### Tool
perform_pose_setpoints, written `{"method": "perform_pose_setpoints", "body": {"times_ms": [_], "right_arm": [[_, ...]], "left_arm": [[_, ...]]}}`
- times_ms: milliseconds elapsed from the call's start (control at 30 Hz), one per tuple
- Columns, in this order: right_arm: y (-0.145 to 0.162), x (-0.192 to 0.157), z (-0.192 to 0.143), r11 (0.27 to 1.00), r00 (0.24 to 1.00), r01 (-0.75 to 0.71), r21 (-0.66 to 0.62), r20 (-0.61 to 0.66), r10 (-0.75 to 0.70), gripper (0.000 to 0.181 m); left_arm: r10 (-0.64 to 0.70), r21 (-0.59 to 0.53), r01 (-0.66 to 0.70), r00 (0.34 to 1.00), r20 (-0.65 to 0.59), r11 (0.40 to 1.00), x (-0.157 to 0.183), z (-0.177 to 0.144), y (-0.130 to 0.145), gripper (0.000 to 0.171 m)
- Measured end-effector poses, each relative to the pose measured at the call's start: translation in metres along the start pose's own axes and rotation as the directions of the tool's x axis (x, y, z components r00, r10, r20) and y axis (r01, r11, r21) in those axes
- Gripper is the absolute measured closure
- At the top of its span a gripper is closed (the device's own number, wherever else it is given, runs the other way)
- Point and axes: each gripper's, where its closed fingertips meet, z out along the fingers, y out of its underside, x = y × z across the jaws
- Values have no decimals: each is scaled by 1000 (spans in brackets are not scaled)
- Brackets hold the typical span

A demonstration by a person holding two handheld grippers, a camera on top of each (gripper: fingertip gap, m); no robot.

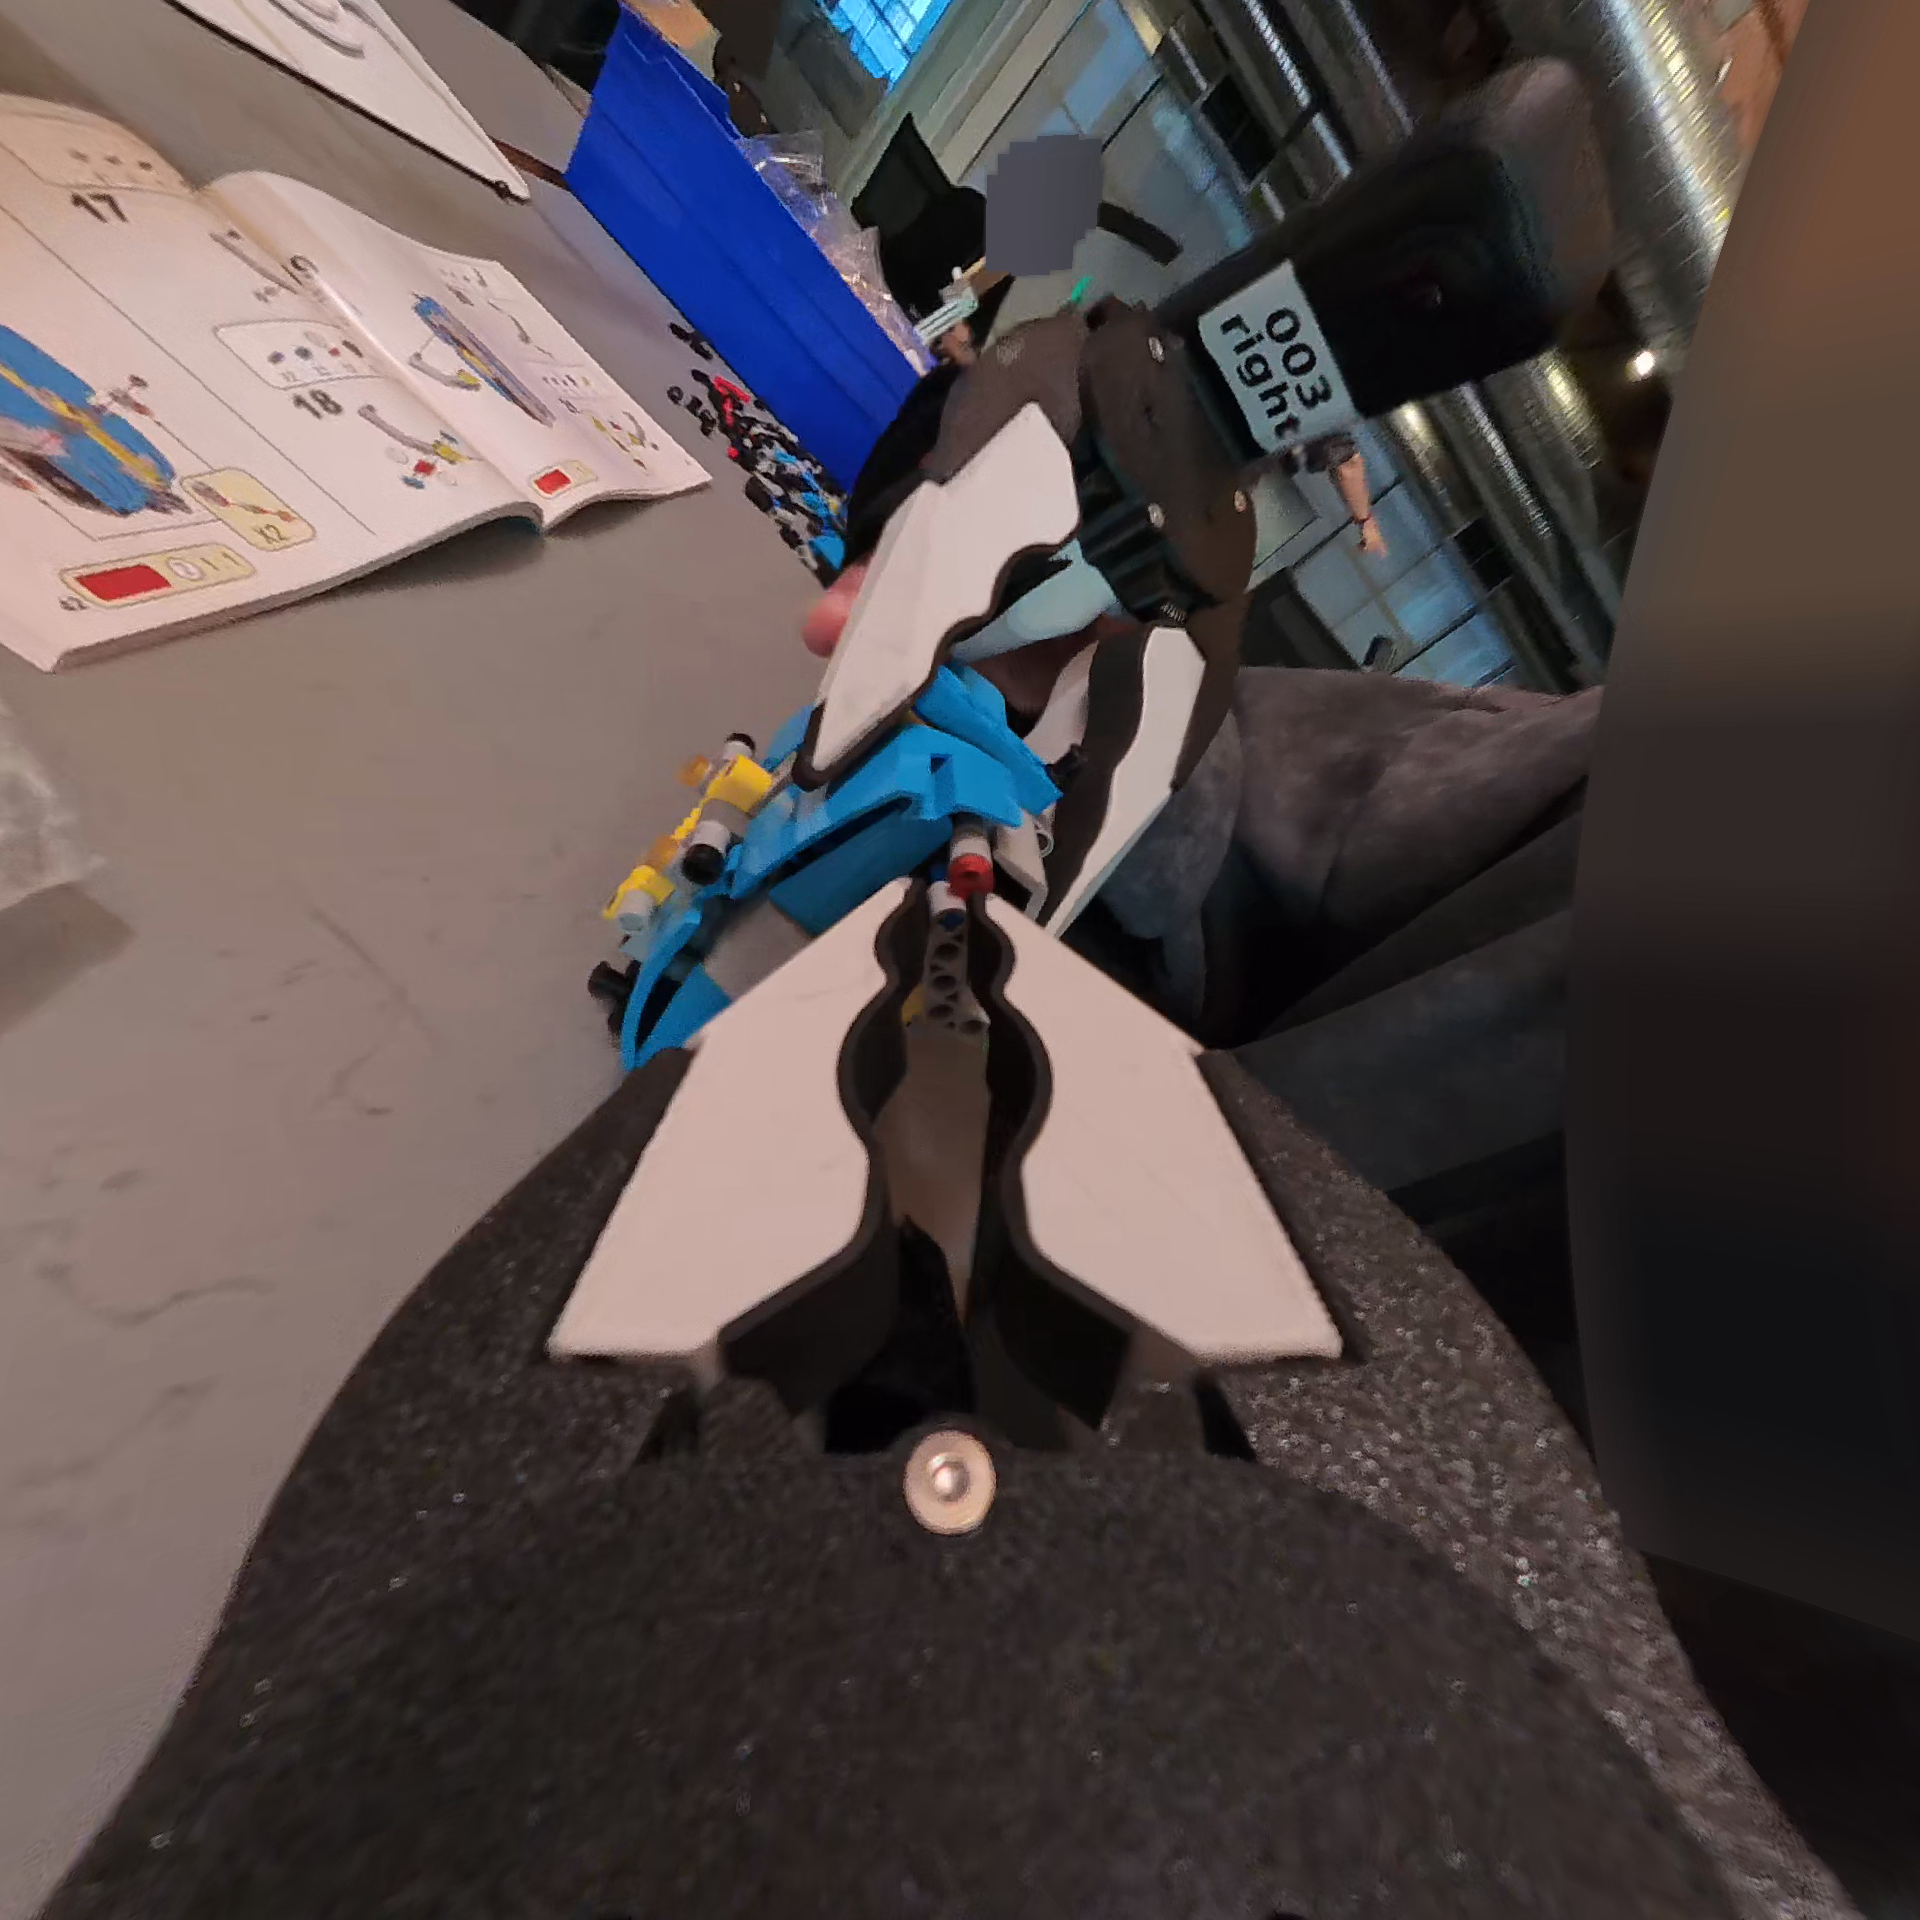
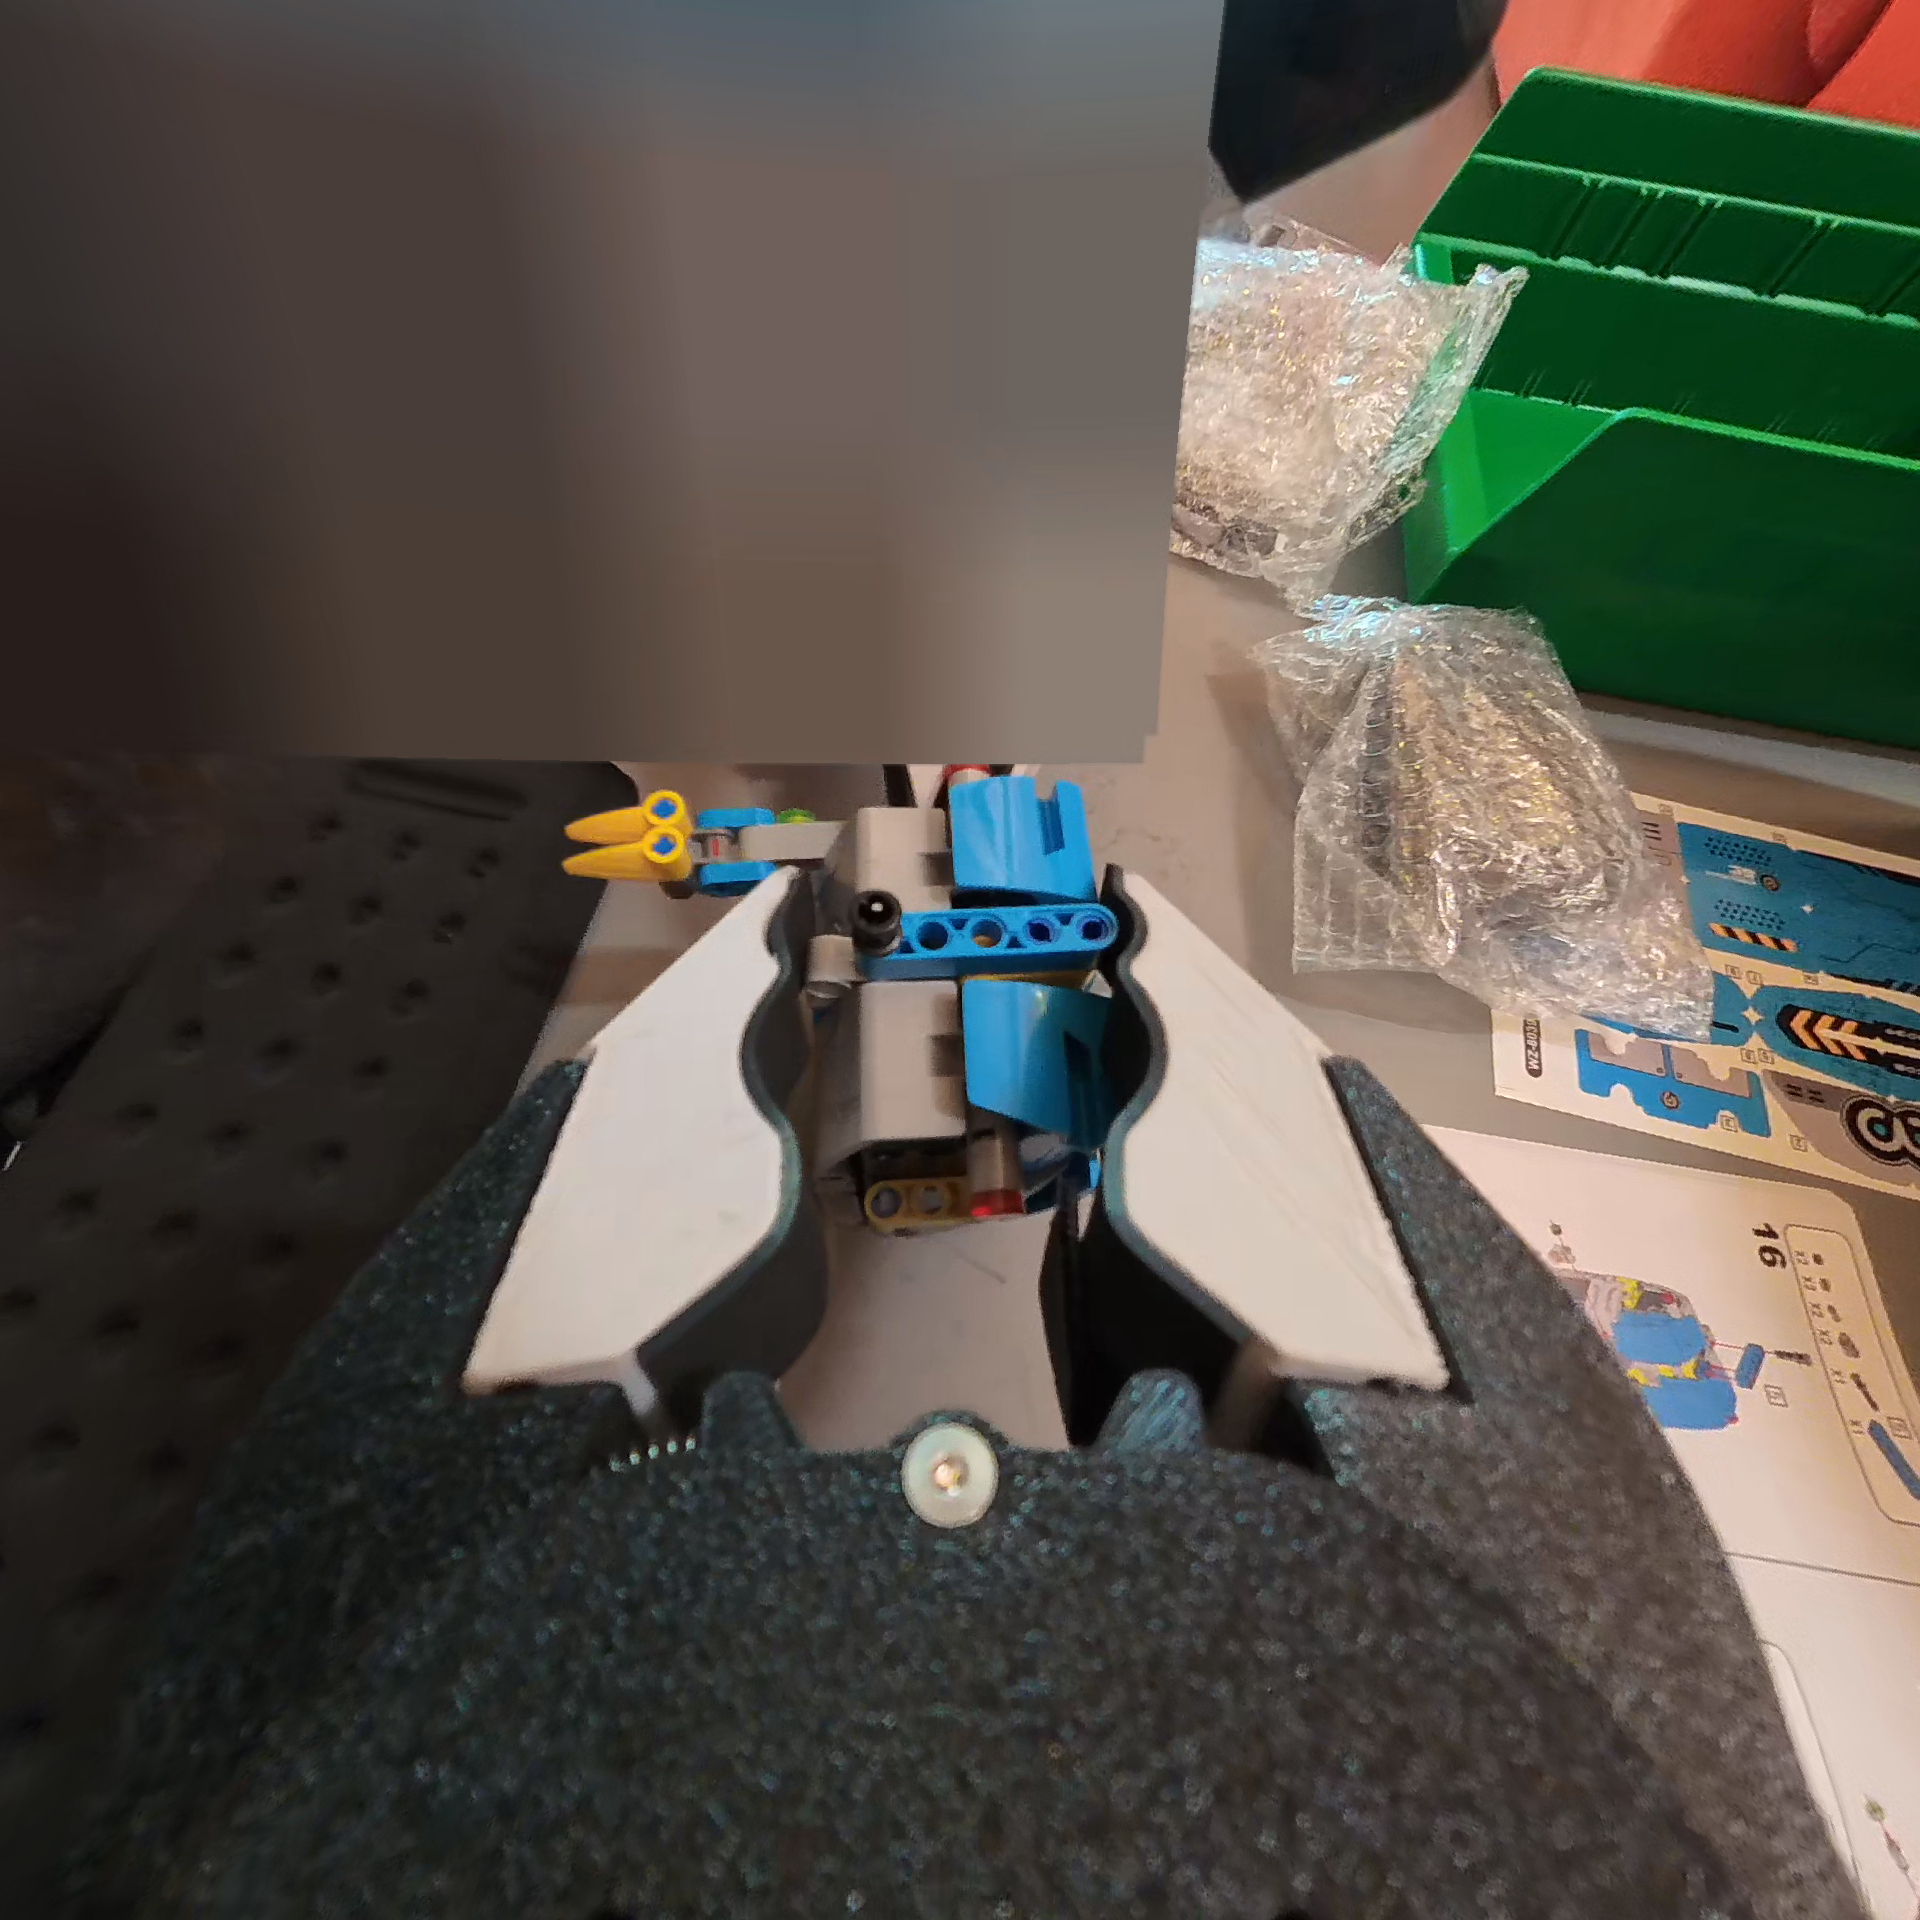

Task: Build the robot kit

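While the right gripper [image 2: 951, 935] fingers clamp the light, snap-apart blue toy model [image 2: 997, 997] by its sides, the left gripper [image 1: 948, 935] fingers pinch its grey beam [image 1: 951, 977] above the counter [image 1: 312, 935].

The brick model [image 2: 966, 997] is blue and grey with yellow tips; the bin [image 2: 1704, 416] is green, the counter [image 1: 312, 935] grey, the fingers [image 2: 665, 1122] white.
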Motion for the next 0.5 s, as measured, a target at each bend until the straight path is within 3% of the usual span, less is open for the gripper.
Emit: {"method": "perform_pose_setpoints", "body": {"times_ms": [133,300,500], "right_arm": [[1,4,-2,1000,1000,-29,9,-7,29,126],[3,3,-4,1000,1000,-3,-11,-11,3,126],[2,3,-4,1000,1000,-18,8,-2,18,126]], "left_arm": [[13,17,-12,1000,-6,1000,-2,1,-3,165],[246,-13,-247,959,142,969,-4,3,0,165],[229,-2,-230,967,113,973,-2,-1,4,165]]}}
